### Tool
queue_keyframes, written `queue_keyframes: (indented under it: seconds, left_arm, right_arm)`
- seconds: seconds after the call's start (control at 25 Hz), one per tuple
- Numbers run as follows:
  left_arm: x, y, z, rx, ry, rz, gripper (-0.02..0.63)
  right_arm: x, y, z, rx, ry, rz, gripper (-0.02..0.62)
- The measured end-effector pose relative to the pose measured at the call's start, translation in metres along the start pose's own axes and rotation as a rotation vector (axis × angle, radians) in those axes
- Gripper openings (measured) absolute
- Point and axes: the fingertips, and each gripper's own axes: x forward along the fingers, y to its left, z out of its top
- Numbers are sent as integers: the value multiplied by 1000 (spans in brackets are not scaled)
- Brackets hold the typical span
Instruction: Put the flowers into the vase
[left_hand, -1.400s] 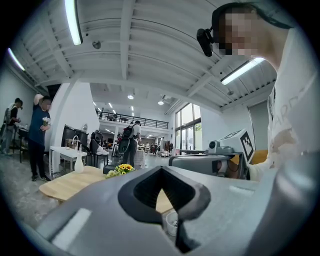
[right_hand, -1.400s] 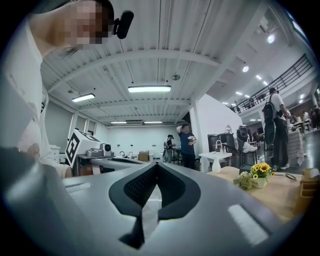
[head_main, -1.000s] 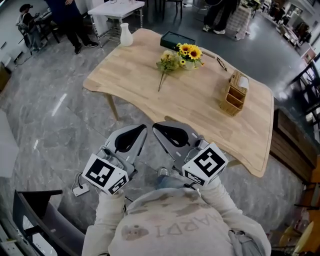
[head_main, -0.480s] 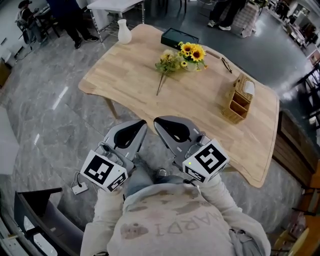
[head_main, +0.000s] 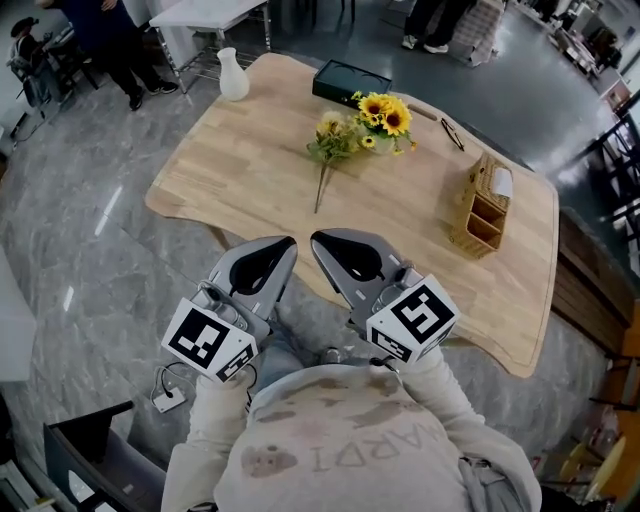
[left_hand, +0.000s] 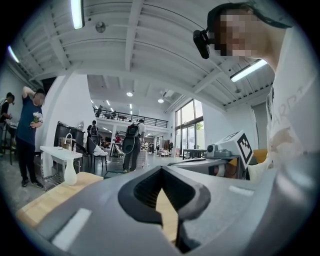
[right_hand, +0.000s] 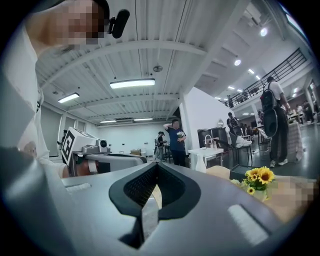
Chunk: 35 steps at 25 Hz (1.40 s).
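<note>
Both claws are pressed together and hold nothing. From the head view, the left claw and the right claw sit side by side close to the person's chest. Their tips point toward the near edge of the pale wooden table with wavy edges. On it, the bunch of yellow sunflowers with green leaves lies near the far edge, its stem trailing back toward the near edge. The small white ceramic vase stands upright at the far left corner, well apart from the flowers. A flat dark rectangular box sits at the far edge just behind the blooms, and a woven wicker organiser stands near the right edge. In the left gripper view, the left claw has its jaws meeting at the tips, with the vase off to the left. In the right gripper view, the right claw is likewise closed, with the sunflowers on the table to the right.
</note>
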Motion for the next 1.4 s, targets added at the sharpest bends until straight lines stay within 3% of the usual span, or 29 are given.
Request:
queue_keyframes:
  seconds: [0.36, 0.8, 1.12, 1.4]
  left_arm:
    - [1, 91, 6, -29, 19, -100, 0]
    - [-7, 184, 8, -43, 16, -244, 0]
    - [-5, 219, -1, -64, 27, -279, 0]
    - [7, 241, -5, -67, 33, -275, 0]
  right_arm:
    - [87, -29, 2, 34, 43, -118, 28]
    - [157, -78, -12, 99, 130, -389, 28]
    - [153, -131, -61, 220, 302, -585, 28]
    - [138, -191, -121, 381, 462, -704, 48]
